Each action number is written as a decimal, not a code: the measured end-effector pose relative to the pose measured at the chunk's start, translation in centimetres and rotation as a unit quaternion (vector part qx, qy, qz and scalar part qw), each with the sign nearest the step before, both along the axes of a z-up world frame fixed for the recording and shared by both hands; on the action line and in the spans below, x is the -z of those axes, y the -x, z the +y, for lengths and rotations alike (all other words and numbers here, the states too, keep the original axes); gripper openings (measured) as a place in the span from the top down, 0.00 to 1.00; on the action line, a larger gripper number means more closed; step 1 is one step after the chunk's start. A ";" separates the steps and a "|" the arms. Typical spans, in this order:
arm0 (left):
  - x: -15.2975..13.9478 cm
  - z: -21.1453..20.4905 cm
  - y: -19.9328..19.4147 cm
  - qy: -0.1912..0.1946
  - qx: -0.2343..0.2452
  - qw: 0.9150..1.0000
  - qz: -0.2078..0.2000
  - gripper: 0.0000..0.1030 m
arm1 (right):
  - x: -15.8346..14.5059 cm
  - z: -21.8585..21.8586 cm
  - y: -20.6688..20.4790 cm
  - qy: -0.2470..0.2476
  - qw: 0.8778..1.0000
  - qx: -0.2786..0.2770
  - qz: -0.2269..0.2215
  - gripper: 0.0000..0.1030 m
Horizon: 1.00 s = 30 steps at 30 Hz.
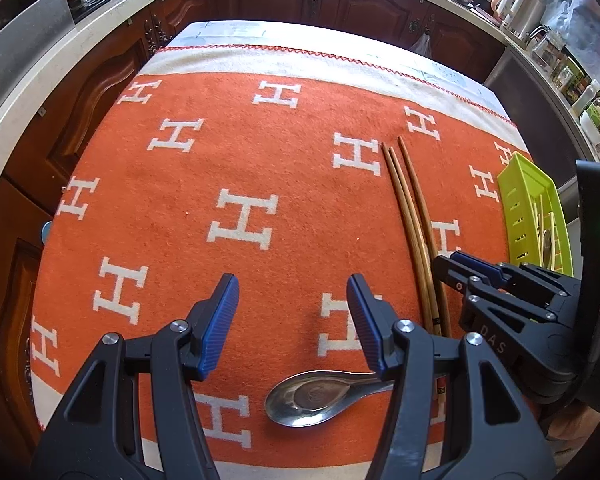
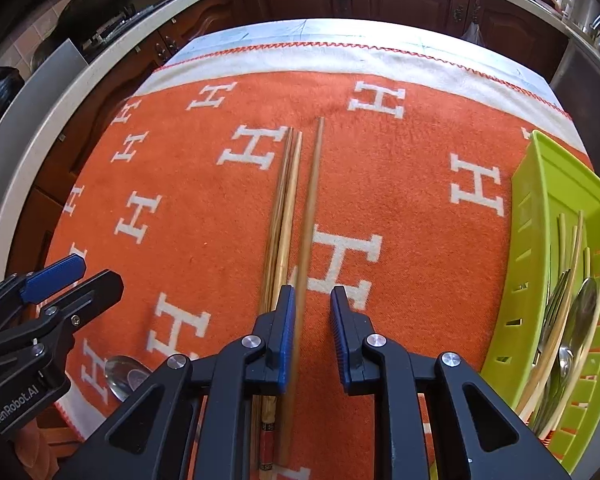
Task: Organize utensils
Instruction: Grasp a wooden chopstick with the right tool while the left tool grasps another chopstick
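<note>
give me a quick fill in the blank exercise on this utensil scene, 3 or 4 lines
1. The chopsticks on the blanket number ____.
2. The tray beside them is coloured ____.
3. Below the left gripper lies a metal ____.
4. Between the pads of the right gripper stands one ____.

Missing words: three; green; spoon; chopstick

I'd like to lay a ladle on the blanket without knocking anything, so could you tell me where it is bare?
The widest bare patch is the orange blanket left of the wooden chopsticks, beyond the metal spoon. A narrower strip lies between the chopsticks and the green basket. It is crowded along the near edge, where the left gripper and right gripper work, and inside the basket.
</note>
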<state>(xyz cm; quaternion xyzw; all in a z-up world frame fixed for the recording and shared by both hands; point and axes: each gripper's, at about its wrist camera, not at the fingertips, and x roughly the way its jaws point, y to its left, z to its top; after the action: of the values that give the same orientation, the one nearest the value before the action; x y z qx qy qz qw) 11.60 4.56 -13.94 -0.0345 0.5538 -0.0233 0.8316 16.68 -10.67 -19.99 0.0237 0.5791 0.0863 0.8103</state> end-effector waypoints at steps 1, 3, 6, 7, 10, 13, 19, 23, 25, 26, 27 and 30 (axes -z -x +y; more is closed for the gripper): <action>0.0 0.0 0.0 0.000 0.000 1.000 0.000 0.49 | 0.0 0.1 0.1 0.000 1.000 -0.002 -0.001 0.82; 0.1 -0.1 0.0 0.000 0.000 1.000 0.002 0.49 | 0.2 0.5 0.0 0.003 1.000 -0.007 -0.001 0.83; 0.3 -0.2 -0.1 0.001 0.001 1.000 0.004 0.49 | 0.4 1.0 0.0 0.022 1.000 -0.014 -0.015 0.83; 0.3 -0.3 -0.2 0.001 0.002 1.000 0.005 0.49 | 0.5 1.2 -0.1 0.027 0.999 -0.017 -0.022 0.83; 0.5 -0.7 -0.5 0.008 0.008 1.000 0.008 0.49 | 0.5 1.3 -0.2 0.035 0.999 -0.017 -0.034 0.91; 0.9 -1.5 -1.0 0.018 0.018 1.000 0.009 0.49 | 0.5 0.2 -0.4 0.009 1.000 0.004 -0.030 0.93; 1.9 -4.2 -2.1 0.047 0.042 0.998 0.013 0.49 | -0.4 -2.5 0.3 -0.048 0.998 0.044 -0.022 0.93; 2.6 -6.2 -2.5 0.038 0.056 0.998 0.019 0.49 | -1.7 -4.1 1.6 -0.072 0.995 0.060 -0.033 0.93; 2.9 -6.8 -2.7 0.033 0.058 0.998 0.023 0.50 | -2.3 -5.0 2.4 -0.090 0.993 0.065 -0.036 0.93; 3.1 -7.2 -2.8 0.030 0.059 0.997 0.026 0.50 | -2.6 -5.4 3.0 -0.093 0.993 0.066 -0.038 0.93; 3.3 -7.4 -2.8 0.028 0.060 0.997 0.027 0.51 | -2.9 -5.7 3.3 -0.097 0.992 0.067 -0.041 0.93; 3.7 -8.0 -2.9 0.019 0.062 0.997 0.030 0.51 | -3.4 -6.6 4.4 -0.108 0.991 0.071 -0.045 0.93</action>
<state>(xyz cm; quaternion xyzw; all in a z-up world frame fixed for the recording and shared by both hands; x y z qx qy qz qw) 14.53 -3.45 -17.64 -0.0167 0.5792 -0.0840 0.8107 12.24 -17.27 -16.55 0.1478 0.5265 0.0914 0.8322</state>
